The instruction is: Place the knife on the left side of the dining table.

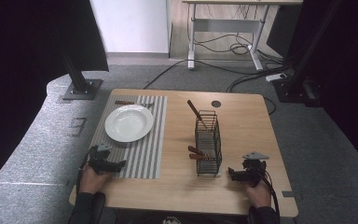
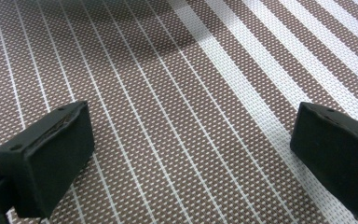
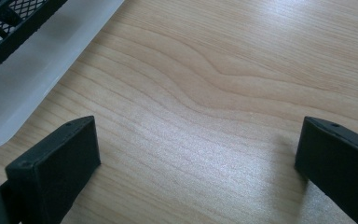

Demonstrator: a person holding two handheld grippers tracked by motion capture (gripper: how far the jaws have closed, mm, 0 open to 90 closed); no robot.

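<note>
While no lettering reads anywhere, wide-jawed left gripper [image 1: 116, 164] over striped placemat [image 1: 145, 154].

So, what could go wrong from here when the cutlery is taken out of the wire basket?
1. The wire basket is tall and narrow; pulling a wooden-handled utensil sideways may tip it.
2. The lower handles poke through the mesh and could snag.
3. The left gripper rests on the striped placemat, jaws open; dragging it might shift the mat and the white plate.

a lab recording bay: black curtains [image 1: 23, 56], rig posts [image 1: 77, 74] bolted down, loose cables [image 1: 223, 46] on grey carpet (one small desk [image 1: 242, 116]).
</note>
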